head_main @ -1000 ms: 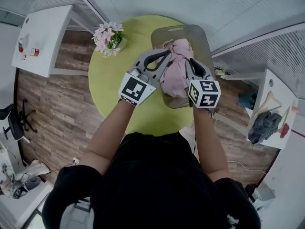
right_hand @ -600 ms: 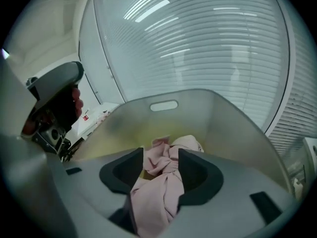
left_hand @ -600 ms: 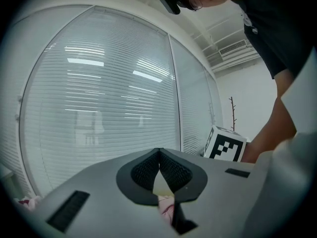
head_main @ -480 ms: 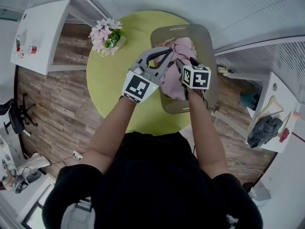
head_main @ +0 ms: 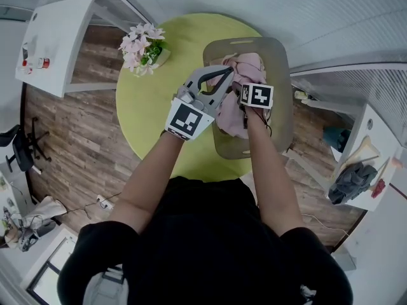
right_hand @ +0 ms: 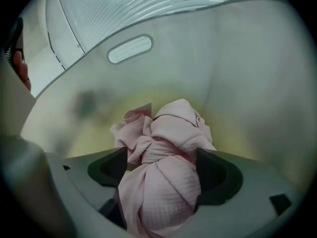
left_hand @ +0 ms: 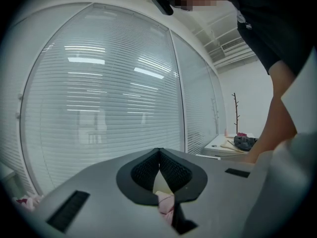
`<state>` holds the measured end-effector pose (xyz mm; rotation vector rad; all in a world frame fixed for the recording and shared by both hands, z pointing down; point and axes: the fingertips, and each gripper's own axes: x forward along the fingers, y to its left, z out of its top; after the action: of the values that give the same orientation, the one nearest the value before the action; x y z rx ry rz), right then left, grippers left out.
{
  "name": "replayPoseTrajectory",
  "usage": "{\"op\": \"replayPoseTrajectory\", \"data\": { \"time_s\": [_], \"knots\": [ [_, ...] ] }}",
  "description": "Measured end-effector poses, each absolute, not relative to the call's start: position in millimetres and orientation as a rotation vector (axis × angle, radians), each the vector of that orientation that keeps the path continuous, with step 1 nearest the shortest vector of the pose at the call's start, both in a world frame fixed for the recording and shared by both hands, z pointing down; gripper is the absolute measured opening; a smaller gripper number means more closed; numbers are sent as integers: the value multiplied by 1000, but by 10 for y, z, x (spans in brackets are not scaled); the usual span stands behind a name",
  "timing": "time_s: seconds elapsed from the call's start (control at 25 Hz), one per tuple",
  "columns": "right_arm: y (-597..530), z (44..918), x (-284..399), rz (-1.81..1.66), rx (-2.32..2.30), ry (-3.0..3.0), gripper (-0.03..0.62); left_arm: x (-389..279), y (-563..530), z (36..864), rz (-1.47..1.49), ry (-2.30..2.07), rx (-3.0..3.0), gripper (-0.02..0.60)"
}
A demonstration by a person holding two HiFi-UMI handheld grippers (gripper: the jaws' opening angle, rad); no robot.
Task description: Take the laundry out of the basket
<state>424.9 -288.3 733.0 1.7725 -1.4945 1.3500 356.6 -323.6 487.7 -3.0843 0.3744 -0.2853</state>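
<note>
Lying bunched in the basket (head_main: pixel 280 107) on the green table (head_main: pixel 146 110): pink laundry (right_hand: pixel 168 148), knotted. Into it points the right gripper (right_hand: pixel 161 170), jaws wide and just been opening, the bundle filling the gap between them. Beside it the left gripper (left_hand: pixel 159 155), jaws closed, pinches a fold of the cloth. Potted flowers (head_main: pixel 143 46) stand nearby.

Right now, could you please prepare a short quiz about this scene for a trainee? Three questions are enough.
1. True or false: the cloth is pink.
2. What else stands on the table with the basket? A) flowers B) a mug C) a lamp
3. Which gripper has its fingers apart?
Key: 1 true. 2 A. 3 The right gripper; its fingers have just been opening, with the cloth between them.
</note>
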Motion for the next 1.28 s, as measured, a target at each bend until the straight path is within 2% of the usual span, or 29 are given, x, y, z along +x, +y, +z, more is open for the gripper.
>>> {"op": "replayPoseTrajectory", "data": {
  "time_s": [0.56, 0.96, 1.28],
  "knots": [
    [-3045, 7893, 4309, 1311, 1693, -1412, 454, 3608, -3487, 4983, -301, 491, -3111, 11],
    [-3103, 7946, 4337, 1303, 1691, -1477, 455, 3506, -3425, 5054, -335, 542, -3118, 11],
    [-3072, 7666, 4276, 1252, 1661, -1555, 437, 3250, -3324, 4915, -300, 612, -3109, 11]
  ]
}}
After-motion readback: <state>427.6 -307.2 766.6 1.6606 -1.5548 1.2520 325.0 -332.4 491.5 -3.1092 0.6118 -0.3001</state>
